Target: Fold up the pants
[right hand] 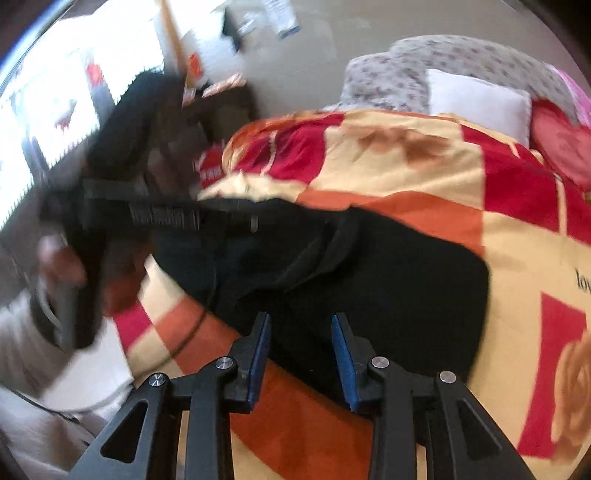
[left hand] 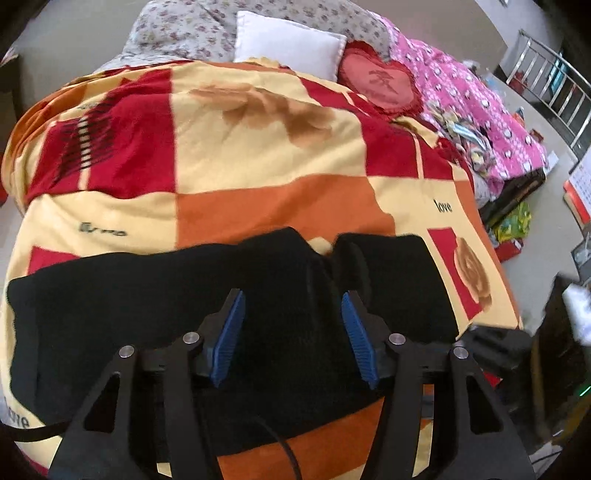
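1. Nearest in the left wrist view: left gripper [left hand: 293,332] spread wide, blue ribbed pads [left hand: 231,339] well apart, nothing between them, poised over dark cloth.
2. Nearest in the right wrist view: right gripper [right hand: 300,354] also parted, somewhat narrower, empty, hovering at the near edge of the garment.
3. Just beyond both: black pants [left hand: 184,295] lying flat across the bed's near end, already looking doubled into a broad band, one rounded end towards the right [right hand: 424,288].
4. Fabric matte, soft, limp; a raised seam or waistband ridge showing near the middle [left hand: 351,266]. Exact layering too dark to read.
5. Likely step in hand: picking an edge for the next fold. Best done by pinching both layers near a corner, each gripper on a matching corner, lifting evenly, laying over without dragging.
6. Risk, as a judgement: catching the bedspread [left hand: 277,206] along with the cloth, since both are soft and touching.
7. Under everything: bedspread in blocks of red, orange and cream, rose prints, slightly rumpled.
8. Far end: white pillow [left hand: 291,44], red heart cushion [left hand: 380,85], floral quilt [left hand: 184,29], pink blanket [left hand: 472,99] at the right side.
9. Left of the right wrist view: heavy blur, with the other gripper's black frame across it.
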The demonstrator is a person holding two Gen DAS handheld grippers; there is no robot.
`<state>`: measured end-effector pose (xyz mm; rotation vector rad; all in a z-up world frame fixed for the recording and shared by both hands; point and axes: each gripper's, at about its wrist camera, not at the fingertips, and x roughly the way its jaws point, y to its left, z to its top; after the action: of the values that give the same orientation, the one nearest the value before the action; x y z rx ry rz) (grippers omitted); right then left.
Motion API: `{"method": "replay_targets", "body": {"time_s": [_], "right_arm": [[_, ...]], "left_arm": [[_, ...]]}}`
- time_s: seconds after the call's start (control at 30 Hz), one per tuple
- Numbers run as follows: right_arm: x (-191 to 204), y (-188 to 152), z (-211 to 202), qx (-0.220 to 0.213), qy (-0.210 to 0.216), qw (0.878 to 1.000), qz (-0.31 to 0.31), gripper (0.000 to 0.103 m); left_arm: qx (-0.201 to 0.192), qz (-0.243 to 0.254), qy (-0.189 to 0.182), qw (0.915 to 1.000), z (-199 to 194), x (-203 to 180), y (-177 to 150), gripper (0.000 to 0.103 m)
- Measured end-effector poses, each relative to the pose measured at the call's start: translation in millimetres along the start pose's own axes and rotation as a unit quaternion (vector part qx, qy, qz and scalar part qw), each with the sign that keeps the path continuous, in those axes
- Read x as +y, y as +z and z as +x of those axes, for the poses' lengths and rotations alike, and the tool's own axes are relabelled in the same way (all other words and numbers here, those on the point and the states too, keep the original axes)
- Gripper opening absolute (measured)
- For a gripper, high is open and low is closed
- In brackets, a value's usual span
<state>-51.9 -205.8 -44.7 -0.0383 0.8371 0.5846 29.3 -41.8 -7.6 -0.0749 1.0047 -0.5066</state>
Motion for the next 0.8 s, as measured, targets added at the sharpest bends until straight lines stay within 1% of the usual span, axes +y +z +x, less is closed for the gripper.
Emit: {"method": "replay_targets", "body": {"time_s": [0.07, 0.1, 0.13, 0.17, 0.2, 0.3, 0.33, 0.37, 0.47, 0.5, 0.53, 0.57, 0.6, 0.67, 0.7, 0.73, 0.8], "right_arm": [[4, -5, 15, 0.013, -0.012, 1.0, -0.021, 0.032], [4, -5, 19, 0.011, -0.022, 0.999, -0.023, 0.032], [0, -5, 24, 0.006, -0.027, 0.999, -0.017, 0.032], [-5, -4, 26, -0.002, -0.023, 1.0, -0.004, 0.031], [-10, -2, 28, -0.008, -0.014, 1.0, 0.01, 0.028], [-15, 1, 31, -0.019, -0.021, 1.0, 0.014, 0.013], [-17, 2, 31, -0.02, -0.013, 0.999, 0.021, 0.011], [-22, 3, 27, -0.021, 0.006, 0.999, 0.037, 0.01], [-26, 5, 17, -0.03, 0.027, 0.998, 0.049, 0.011], [-24, 5, 18, -0.02, 0.023, 0.999, 0.041, 0.013], [-22, 3, 18, -0.011, 0.017, 0.999, 0.035, 0.019], [-20, 3, 18, -0.005, 0.009, 0.999, 0.033, 0.024], [-19, 3, 15, -0.004, 0.009, 0.999, 0.036, 0.028], [-18, 2, 4, -0.015, 0.032, 0.998, 0.049, 0.029], [-17, 2, -2, -0.023, 0.043, 0.998, 0.051, 0.031], [-16, 1, -10, -0.031, 0.045, 0.997, 0.049, 0.034], [-15, 3, -13, -0.039, 0.021, 0.998, 0.045, 0.035]], "left_arm": [[-0.007, -0.008, 0.002, 0.9999, -7, 6, 0, 0.054], [-0.008, -0.01, 0.002, 0.9999, -9, 7, 0, 0.054], [-0.009, -0.013, 0.001, 0.9999, -10, 9, -1, 0.054], [-0.008, -0.014, 0.001, 0.9999, -11, 10, -2, 0.054], [-0.008, -0.015, 0.001, 0.9999, -12, 10, -3, 0.054], [-0.006, -0.015, 0.001, 0.9999, -12, 11, -6, 0.054], [-0.007, -0.015, 0.0, 0.9999, -14, 12, -7, 0.054], [-0.008, -0.016, -0.001, 0.9998, -14, 12, -7, 0.054], [-0.013, -0.022, -0.003, 0.9997, -17, 15, -8, 0.054], [-0.014, -0.023, -0.003, 0.9996, -18, 16, -8, 0.054], [-0.014, -0.024, -0.004, 0.9996, -19, 16, -8, 0.054], [-0.015, -0.024, -0.004, 0.9996, -20, 16, -9, 0.054], [-0.016, -0.023, -0.004, 0.9996, -21, 16, -9, 0.054], [-0.017, -0.022, -0.002, 0.9996, -21, 16, -9, 0.054], [-0.016, -0.022, -0.001, 0.9996, -21, 17, -9, 0.054], [-0.014, -0.024, -0.002, 0.9996, -20, 17, -9, 0.054], [-0.012, -0.026, -0.004, 0.9996, -19, 16, -8, 0.054]]}}
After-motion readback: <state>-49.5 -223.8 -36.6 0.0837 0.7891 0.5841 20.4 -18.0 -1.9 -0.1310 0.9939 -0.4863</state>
